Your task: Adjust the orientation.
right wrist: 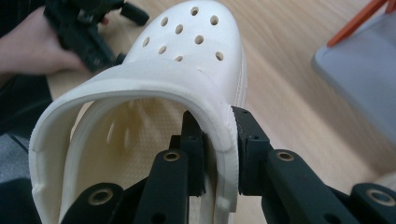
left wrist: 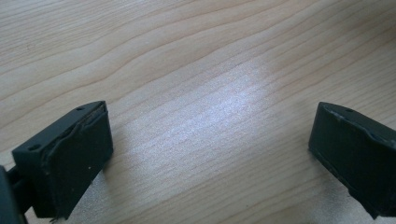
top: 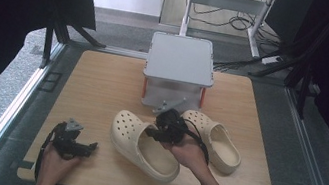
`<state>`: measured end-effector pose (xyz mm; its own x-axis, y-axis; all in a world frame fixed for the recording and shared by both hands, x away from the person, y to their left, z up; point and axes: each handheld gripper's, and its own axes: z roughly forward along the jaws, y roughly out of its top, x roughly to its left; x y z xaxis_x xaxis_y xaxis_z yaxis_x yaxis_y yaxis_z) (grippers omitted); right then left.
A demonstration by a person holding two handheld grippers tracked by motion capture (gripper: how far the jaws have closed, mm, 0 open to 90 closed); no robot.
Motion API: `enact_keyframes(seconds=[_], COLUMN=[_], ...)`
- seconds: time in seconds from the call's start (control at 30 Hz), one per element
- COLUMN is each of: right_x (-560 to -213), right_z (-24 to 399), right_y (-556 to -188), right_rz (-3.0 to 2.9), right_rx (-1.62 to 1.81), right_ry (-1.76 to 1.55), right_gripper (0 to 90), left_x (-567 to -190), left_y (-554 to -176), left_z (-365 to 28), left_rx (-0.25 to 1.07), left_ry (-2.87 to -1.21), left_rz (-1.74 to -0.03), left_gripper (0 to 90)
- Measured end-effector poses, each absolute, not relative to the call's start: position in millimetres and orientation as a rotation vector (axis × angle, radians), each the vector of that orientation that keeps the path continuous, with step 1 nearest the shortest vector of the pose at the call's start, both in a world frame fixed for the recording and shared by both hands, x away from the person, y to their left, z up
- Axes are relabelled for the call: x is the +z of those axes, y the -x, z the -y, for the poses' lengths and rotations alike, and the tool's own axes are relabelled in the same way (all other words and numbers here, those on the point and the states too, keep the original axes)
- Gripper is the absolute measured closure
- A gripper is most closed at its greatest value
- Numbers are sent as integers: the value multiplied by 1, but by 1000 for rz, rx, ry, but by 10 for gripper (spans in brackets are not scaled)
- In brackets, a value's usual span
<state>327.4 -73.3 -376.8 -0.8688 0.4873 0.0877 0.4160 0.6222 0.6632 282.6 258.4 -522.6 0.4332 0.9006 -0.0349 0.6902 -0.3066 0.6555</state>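
Pale wooden surface (top: 102, 87) carries two cream clogs; the near clog (top: 143, 145), at frame centre, has its side wall clenched by the right tongs (right wrist: 218, 135). Second clog (top: 217, 142) lies just right. Left tongs (left wrist: 210, 144), lower left, are spread wide, holding nothing. Grey box (top: 179, 69) stands behind.

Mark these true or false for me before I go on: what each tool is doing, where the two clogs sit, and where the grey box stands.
1. The right tool is clamped on the rim of a cream clog. True.
2. The left tool grips the other clog. False: it is open over bare table.
3. The grey box stands beyond the clogs. True.
4. Both clogs are inside the box. False: both are on the table.
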Motion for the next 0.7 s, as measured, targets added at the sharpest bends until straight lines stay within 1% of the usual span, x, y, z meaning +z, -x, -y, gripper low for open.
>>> enact_keyframes(seconds=[0.07,0.27,0.5,0.7], right_x=[-385,-404,-433,-447], right_z=[87,106,121,132], right_y=[-313,-297,-289,-288], right_rz=[-2742,-2743,-2746,-2760], right_rx=[1087,1056,1018,997], right_ry=[-767,-797,-789,-783], right_gripper=[764,763,763,758], left_x=[-523,-523,-523,-523], left_y=[-283,-283,-283,-283], left_z=[-258,-258,-258,-258], left_rx=[458,460,460,461], left_ry=[-2091,-2092,-2091,-2089], left_rz=[-1333,-1336,-1336,-1337], left_gripper=[0,0,0,0])
